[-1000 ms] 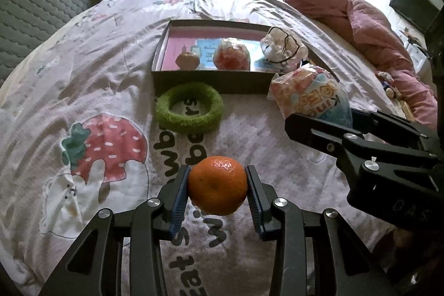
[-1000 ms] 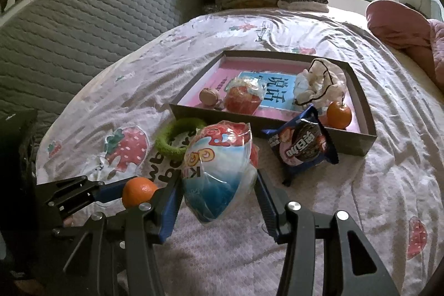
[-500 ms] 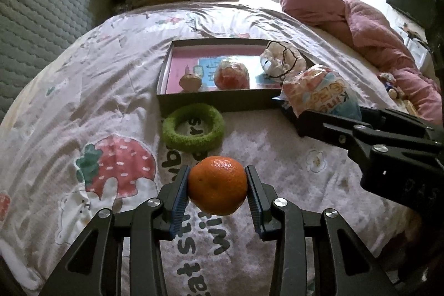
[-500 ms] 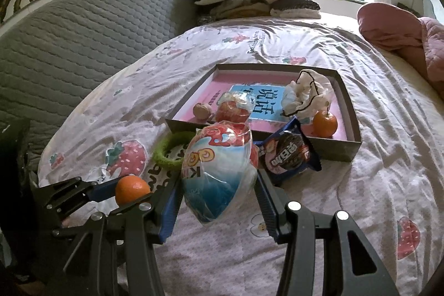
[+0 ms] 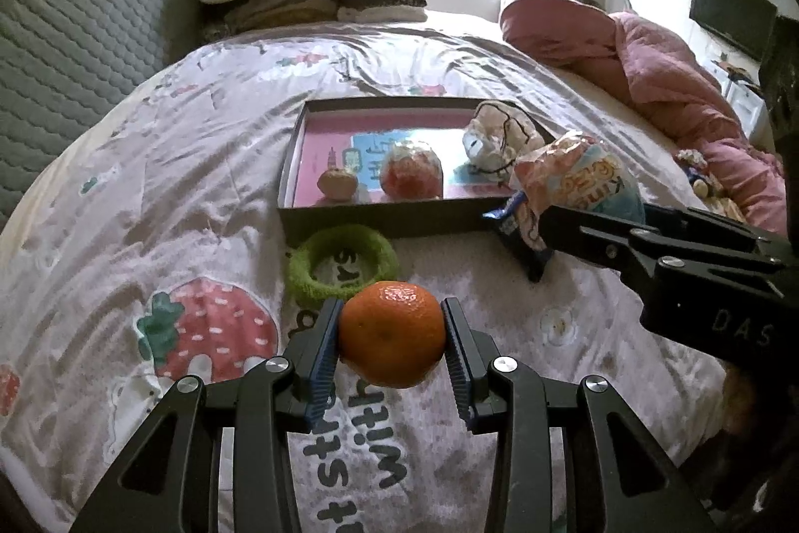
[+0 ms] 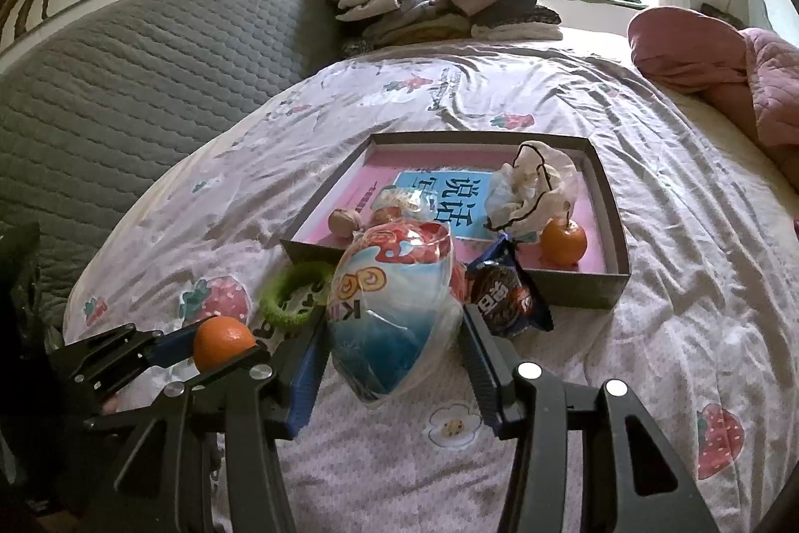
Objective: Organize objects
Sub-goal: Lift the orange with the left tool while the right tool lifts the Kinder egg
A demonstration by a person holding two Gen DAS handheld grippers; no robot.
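Inspector A: Orange (image 5: 392, 340) is clamped between both pads of the left gripper (image 5: 392, 345), jaws part-closed to the fruit's width, raised over the bedsheet (image 5: 150, 193).

Inspector B: Noted. Right gripper (image 6: 394, 353) is gripping a snack bag (image 6: 394, 308) from both sides, jaws fairly wide, near the box (image 6: 616, 233).

Inspector A: Box contents?

Inspector B: A second orange (image 6: 563, 241) at its near right corner, a crumpled white bag (image 6: 532, 188) behind it, a wrapped fruit (image 5: 412, 176) and a walnut (image 5: 338, 183) to the left.

Inspector A: Outside the box?

Inspector B: Green ring (image 5: 344, 263) and dark snack packet (image 6: 504, 295), both lying just beside the near wall.
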